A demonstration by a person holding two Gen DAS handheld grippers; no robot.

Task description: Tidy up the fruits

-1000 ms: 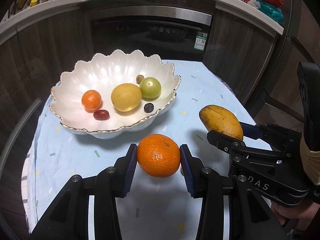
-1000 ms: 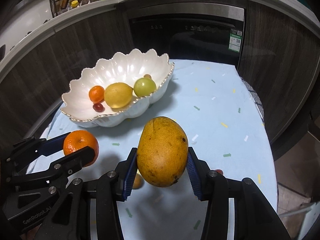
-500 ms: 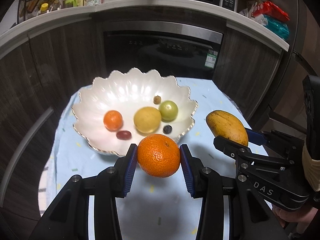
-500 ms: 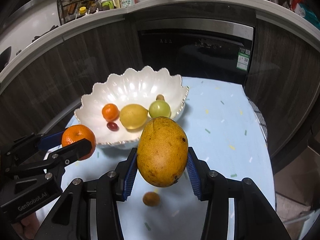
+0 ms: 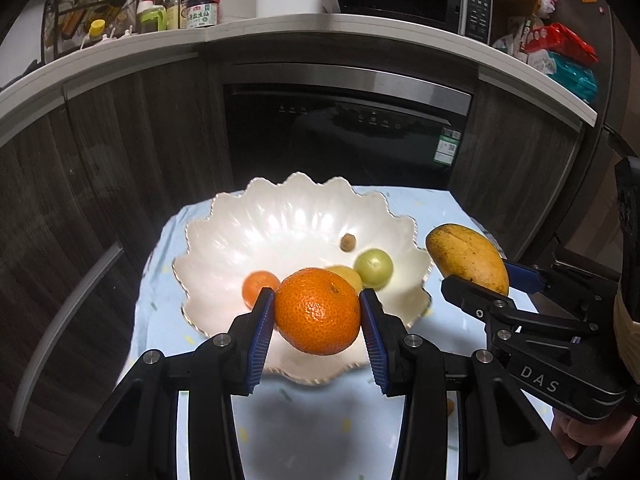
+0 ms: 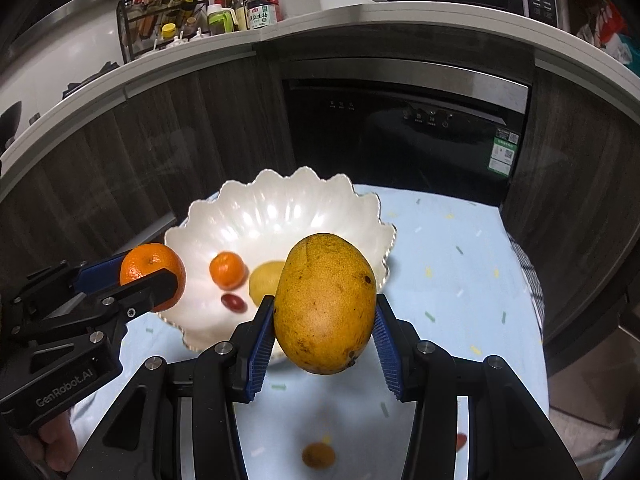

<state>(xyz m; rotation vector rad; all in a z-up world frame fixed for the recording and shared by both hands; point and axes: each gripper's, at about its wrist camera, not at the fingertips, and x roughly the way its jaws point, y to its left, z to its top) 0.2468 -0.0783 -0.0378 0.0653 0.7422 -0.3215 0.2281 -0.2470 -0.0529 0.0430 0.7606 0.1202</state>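
My left gripper (image 5: pixel 318 320) is shut on a large orange (image 5: pixel 318 311) and holds it in the air over the near rim of the white scalloped bowl (image 5: pixel 256 220). My right gripper (image 6: pixel 325 320) is shut on a yellow mango (image 6: pixel 325 304), raised beside the bowl's right rim (image 6: pixel 384 240). The mango also shows in the left wrist view (image 5: pixel 468 258), the orange in the right wrist view (image 6: pixel 152 270). In the bowl lie a small orange (image 6: pixel 227 270), a lemon (image 6: pixel 266 286), a green fruit (image 5: pixel 374 266), a red fruit (image 6: pixel 233 302) and a small brown fruit (image 5: pixel 348 242).
The bowl stands on a light blue cloth (image 6: pixel 460 264) over a small table. A small orange-brown fruit (image 6: pixel 318 455) and a red one (image 6: pixel 461 440) lie on the cloth near me. Dark cabinets and a dishwasher (image 5: pixel 344 136) stand close behind the table.
Both grippers have risen and moved forward toward the bowl with their fruit. The orange now hangs over the bowl's near rim; the mango is level with the bowl's right side.
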